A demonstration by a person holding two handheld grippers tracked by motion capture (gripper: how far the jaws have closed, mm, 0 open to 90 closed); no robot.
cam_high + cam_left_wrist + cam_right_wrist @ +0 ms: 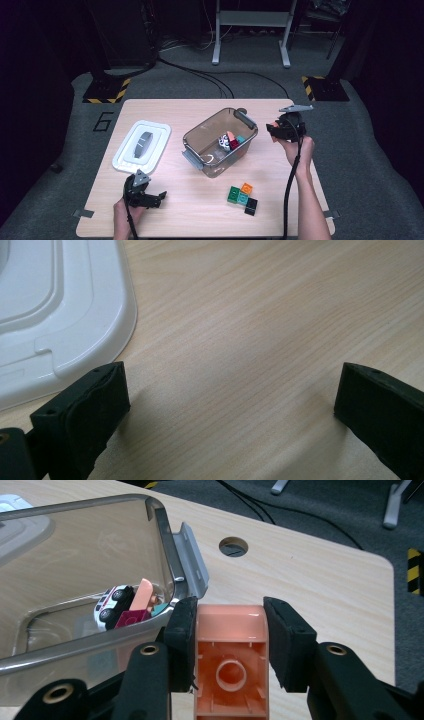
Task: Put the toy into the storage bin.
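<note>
The salmon-pink building block (231,665) is sitting clamped between the two pads of the right gripper (231,630), hollow underside turned toward that gripper's camera, so the jaws are pinching it squarely on two opposite sides. In the high view this right gripper (278,129) is hovering at the right end of the clear storage bin (197,134), just beside its grey latch (192,560), with the block not yet over the opening. Judging by that, the block is being carried to the bin and is only a short move from being dropped in.

Inside the bin, a small toy car (112,605) and a few coloured pieces are already lying together at the right end, so part of the packing looks done. Left to do: a cluster of four blocks (243,197), green, orange, teal and black, is waiting on the table (200,215) near the person, in front of the bin and well apart from both grippers. The white lid (142,147) is lying off to the left of the bin, so closing appears to be outstanding too.

The left gripper (145,197) is resting low at the near left of the table, just beside the lid's near corner, its jaws spread wide over bare wood and gripping nothing.
</note>
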